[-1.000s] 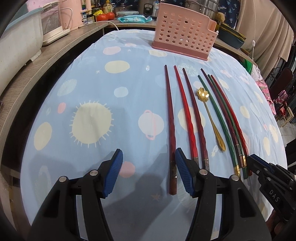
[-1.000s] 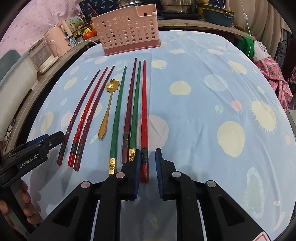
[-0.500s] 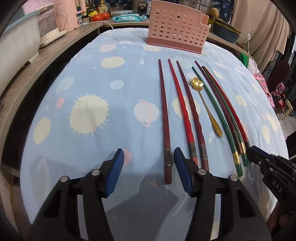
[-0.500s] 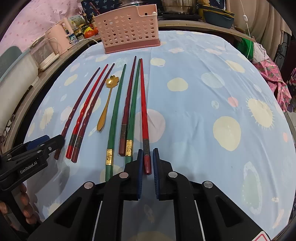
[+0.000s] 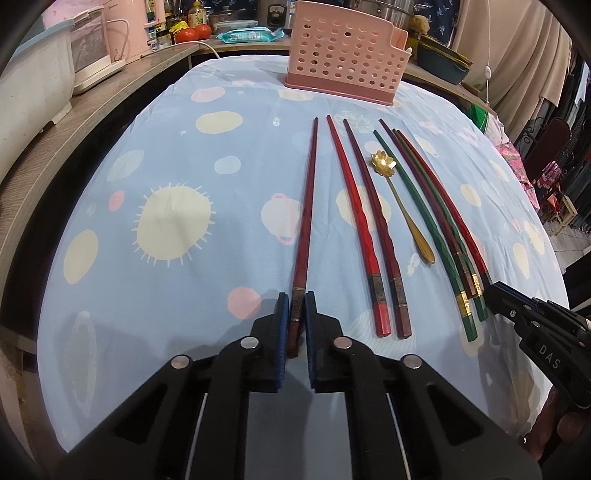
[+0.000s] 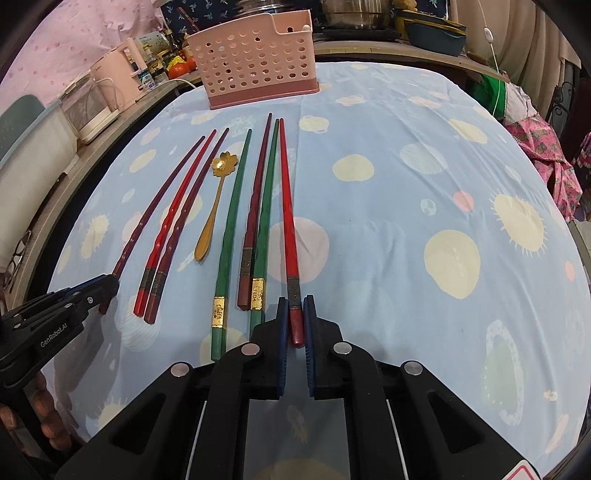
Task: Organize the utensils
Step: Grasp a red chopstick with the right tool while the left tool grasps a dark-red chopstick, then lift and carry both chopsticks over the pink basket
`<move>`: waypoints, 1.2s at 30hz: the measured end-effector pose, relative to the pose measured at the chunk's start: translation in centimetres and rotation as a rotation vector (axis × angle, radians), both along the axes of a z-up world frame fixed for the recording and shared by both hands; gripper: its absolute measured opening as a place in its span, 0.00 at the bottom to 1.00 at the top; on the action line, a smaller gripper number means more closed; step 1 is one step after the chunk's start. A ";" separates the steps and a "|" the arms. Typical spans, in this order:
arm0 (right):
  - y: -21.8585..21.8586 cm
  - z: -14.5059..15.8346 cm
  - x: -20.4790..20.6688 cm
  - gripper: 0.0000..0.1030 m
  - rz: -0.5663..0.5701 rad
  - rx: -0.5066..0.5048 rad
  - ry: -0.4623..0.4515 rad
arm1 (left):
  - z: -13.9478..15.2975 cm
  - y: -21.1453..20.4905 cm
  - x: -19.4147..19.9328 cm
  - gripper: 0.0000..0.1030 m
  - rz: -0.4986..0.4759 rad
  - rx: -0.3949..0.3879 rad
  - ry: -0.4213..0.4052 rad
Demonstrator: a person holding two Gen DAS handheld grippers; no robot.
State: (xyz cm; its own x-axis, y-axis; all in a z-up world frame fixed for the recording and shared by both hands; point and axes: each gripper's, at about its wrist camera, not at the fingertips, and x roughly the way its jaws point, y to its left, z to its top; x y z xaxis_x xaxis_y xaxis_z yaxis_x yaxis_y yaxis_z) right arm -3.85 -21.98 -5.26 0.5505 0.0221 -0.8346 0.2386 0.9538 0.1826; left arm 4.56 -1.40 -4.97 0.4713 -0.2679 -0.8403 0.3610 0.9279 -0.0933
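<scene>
Several red, maroon and green chopsticks and a gold flower spoon (image 5: 400,201) lie in a row on the blue tablecloth. My left gripper (image 5: 296,301) is shut on the thick end of the leftmost maroon chopstick (image 5: 306,214). My right gripper (image 6: 294,304) is shut on the thick end of the rightmost red chopstick (image 6: 286,206). Both chopsticks still lie along the cloth. A pink perforated utensil basket (image 5: 343,48) stands at the far edge; it also shows in the right wrist view (image 6: 258,62).
A wooden counter (image 5: 74,122) with pink and white appliances runs along the left. Pots and a teal dish (image 6: 432,26) stand behind the basket. The right gripper body (image 5: 535,325) shows at the left view's right edge.
My left gripper has closed from wide open onto the leftmost maroon chopstick's end. My right gripper stays shut on the rightmost red chopstick and has moved slightly.
</scene>
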 end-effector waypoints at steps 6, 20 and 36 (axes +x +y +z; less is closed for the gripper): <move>-0.3 1.2 -0.5 0.07 -0.004 -0.003 -0.029 | 0.8 0.4 0.1 0.08 0.011 -0.019 -0.008; -2.2 7.8 -0.9 0.07 -0.041 0.008 -0.179 | 6.8 1.8 0.8 0.07 0.058 -0.085 -0.105; -5.8 14.8 2.7 0.07 -0.087 0.001 -0.338 | 14.5 1.2 5.8 0.07 0.097 -0.155 -0.258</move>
State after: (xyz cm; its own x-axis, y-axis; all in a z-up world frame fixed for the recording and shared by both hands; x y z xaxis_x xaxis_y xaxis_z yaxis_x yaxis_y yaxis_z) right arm -1.11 -27.81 9.51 0.7956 -0.0367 -0.6048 0.2452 0.9322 0.2661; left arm 10.32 -0.23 9.54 0.6930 -0.3270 -0.6425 0.3018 0.9409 -0.1535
